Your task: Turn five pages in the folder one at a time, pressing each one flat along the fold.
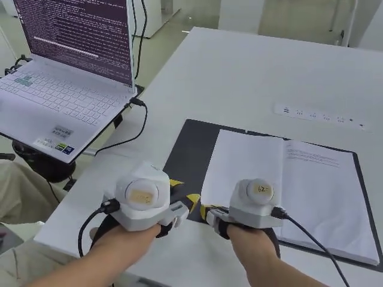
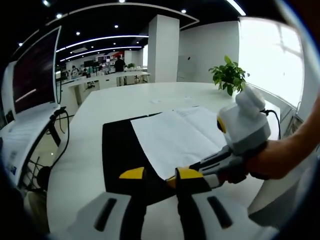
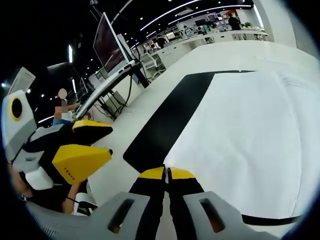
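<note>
Since the folder (image 1: pixel 187 149) lies open and flat on the white surface (image 1: pixel 239 66), straight in front of the person, both tools can work at its near edge. Its black cover (image 2: pixel 117 150) is bare on the left. The white left-hand page (image 1: pixel 245 167) lies over it beside the fold, with a printed right-hand page (image 1: pixel 323 191) across from it.

The right gripper (image 3: pixel 167 173) has its fingers (image 3: pixel 181 174) pressed together, yellow tips touching, right at the near left corner of the left-hand page. Whether a sheet is caught between them I cannot tell. That corner is, I judge, a sensible spot either for lifting a leaf or for holding it down.

The left gripper (image 2: pixel 160 175) hovers just beside it, over the near edge of the cover. Its fingers (image 2: pixel 189 176) are parted by a moderate gap and hold nothing, probably free to steady the folder or run along the fold. The two tools are near each other but apart.

A laptop (image 1: pixel 66 89) stands off to the left and a power strip (image 1: pixel 320 115) lies beyond the folder, both well clear of the work. How many pages are already turned cannot be read from this.
</note>
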Motion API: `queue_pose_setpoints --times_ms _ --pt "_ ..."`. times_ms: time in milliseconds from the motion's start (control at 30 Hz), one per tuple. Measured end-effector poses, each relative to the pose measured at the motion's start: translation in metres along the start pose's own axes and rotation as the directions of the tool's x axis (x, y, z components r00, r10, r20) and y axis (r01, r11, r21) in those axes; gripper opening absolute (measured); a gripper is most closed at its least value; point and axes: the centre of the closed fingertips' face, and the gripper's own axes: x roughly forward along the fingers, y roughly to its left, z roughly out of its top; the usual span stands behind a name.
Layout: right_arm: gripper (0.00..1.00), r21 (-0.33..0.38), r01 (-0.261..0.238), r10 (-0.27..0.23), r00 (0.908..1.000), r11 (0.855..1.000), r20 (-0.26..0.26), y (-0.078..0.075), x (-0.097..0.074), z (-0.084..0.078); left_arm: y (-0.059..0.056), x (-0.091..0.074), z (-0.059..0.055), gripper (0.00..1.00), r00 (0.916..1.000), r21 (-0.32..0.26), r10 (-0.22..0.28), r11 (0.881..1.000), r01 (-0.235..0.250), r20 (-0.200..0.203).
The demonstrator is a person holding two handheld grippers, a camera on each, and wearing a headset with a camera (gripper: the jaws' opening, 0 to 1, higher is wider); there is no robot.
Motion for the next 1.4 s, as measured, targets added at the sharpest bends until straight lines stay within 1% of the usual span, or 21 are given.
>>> queue_pose_setpoints --times_ms 133,200,267,333,400,500,567,600,667,800,833,933,967,1033,1067,1100,1133,1167,1200,1333,1400 --pt "0.00 0.013 -0.010 0.010 0.9999 1.000 0.001 0.001 0.002 -0.002 0.001 0.005 -0.001 0.21 1.0000 -0.009 0.003 1.000 -0.003 -0.008" --pt "0.02 0.019 -0.021 0.021 0.9997 1.000 0.008 0.004 0.002 -0.002 0.001 0.009 -0.003 0.21 0.9999 -0.012 0.006 1.000 -0.006 -0.012" --pt "0.03 0.021 -0.046 0.045 0.9988 0.999 0.018 0.008 0.002 -0.002 0.001 0.012 -0.005 0.21 0.9998 -0.018 0.005 1.000 -0.005 -0.021" --pt "0.06 0.020 -0.050 0.049 0.9987 0.999 0.013 0.008 0.000 -0.003 0.000 0.015 -0.006 0.21 0.9997 -0.013 0.005 1.000 -0.005 -0.024" --pt "0.07 0.015 -0.065 0.064 0.9974 0.998 0.032 0.010 -0.004 -0.001 -0.002 0.019 -0.008 0.19 0.9994 -0.016 -0.001 1.000 0.001 -0.034" --pt "0.08 -0.014 -0.087 0.088 0.9942 0.996 0.062 0.008 -0.021 0.000 -0.006 0.025 -0.006 0.18 0.9996 -0.024 -0.003 1.000 0.002 -0.027" --pt "0.08 -0.030 -0.074 0.076 0.9942 0.997 0.077 0.000 -0.031 0.001 -0.008 0.030 -0.006 0.19 0.9996 -0.023 -0.003 1.000 0.002 -0.026" --pt "0.08 -0.026 -0.072 0.074 0.9918 0.997 0.104 -0.005 -0.038 0.004 -0.010 0.034 -0.008 0.18 0.9994 -0.021 -0.009 1.000 0.008 -0.033" --pt "0.08 -0.014 -0.051 0.053 0.9907 0.999 0.125 -0.019 -0.049 0.008 -0.017 0.039 -0.011 0.18 0.9990 -0.015 -0.016 1.000 0.016 -0.041" --pt "0.06 0.007 -0.003 0.002 0.9892 1.000 0.147 -0.048 -0.063 0.013 -0.028 0.053 -0.027 0.16 0.9963 0.020 -0.034 0.999 0.036 -0.079" --pt "0.06 0.016 0.005 -0.008 0.9889 1.000 0.148 -0.053 -0.065 0.014 -0.030 0.057 -0.033 0.16 0.9954 0.030 -0.034 0.999 0.036 -0.090" --pt "0.06 0.025 0.023 -0.026 0.9872 0.999 0.157 -0.067 -0.070 0.020 -0.032 0.061 -0.048 0.14 0.9913 0.038 -0.029 0.999 0.034 -0.128" --pt "0.06 0.029 0.025 -0.030 0.9861 0.999 0.164 -0.070 -0.072 0.024 -0.032 0.062 -0.049 0.15 0.9918 0.041 -0.028 0.999 0.033 -0.124" --pt "0.06 0.023 0.036 -0.039 0.9852 0.999 0.167 -0.077 -0.074 0.028 -0.033 0.063 -0.055 0.14 0.9892 0.048 -0.028 0.998 0.035 -0.144" --pt "0.06 0.022 0.038 -0.041 0.9846 0.999 0.170 -0.079 -0.075 0.031 -0.031 0.063 -0.057 0.15 0.9896 0.054 -0.018 0.998 0.026 -0.143" --pt "0.06 0.025 0.039 -0.043 0.9833 0.999 0.177 -0.084 -0.074 0.035 -0.031 0.063 -0.058 0.15 0.9900 0.051 -0.017 0.998 0.024 -0.140" --pt "0.05 0.026 0.042 -0.046 0.9831 0.999 0.177 -0.088 -0.074 0.037 -0.029 0.064 -0.061 0.14 0.9885 0.043 -0.014 0.999 0.021 -0.151" --pt "0.05 0.026 0.050 -0.054 0.9822 0.998 0.180 -0.092 -0.075 0.041 -0.028 0.064 -0.056 0.13 0.9934 0.055 -0.006 0.998 0.013 -0.114" --pt "0.05 0.030 0.052 -0.057 0.9812 0.998 0.184 -0.096 -0.075 0.044 -0.029 0.062 -0.059 0.12 0.9914 0.044 -0.003 0.999 0.009 -0.131" --pt "0.04 0.038 0.057 -0.063 0.9802 0.998 0.188 -0.112 -0.071 0.056 -0.028 0.062 -0.062 0.12 0.9945 0.054 0.007 0.999 -0.001 -0.105" --pt "0.03 0.043 0.064 -0.071 0.9803 0.997 0.184 -0.122 -0.068 0.061 -0.026 0.062 -0.061 0.12 0.9962 0.027 0.013 1.000 -0.011 -0.086"
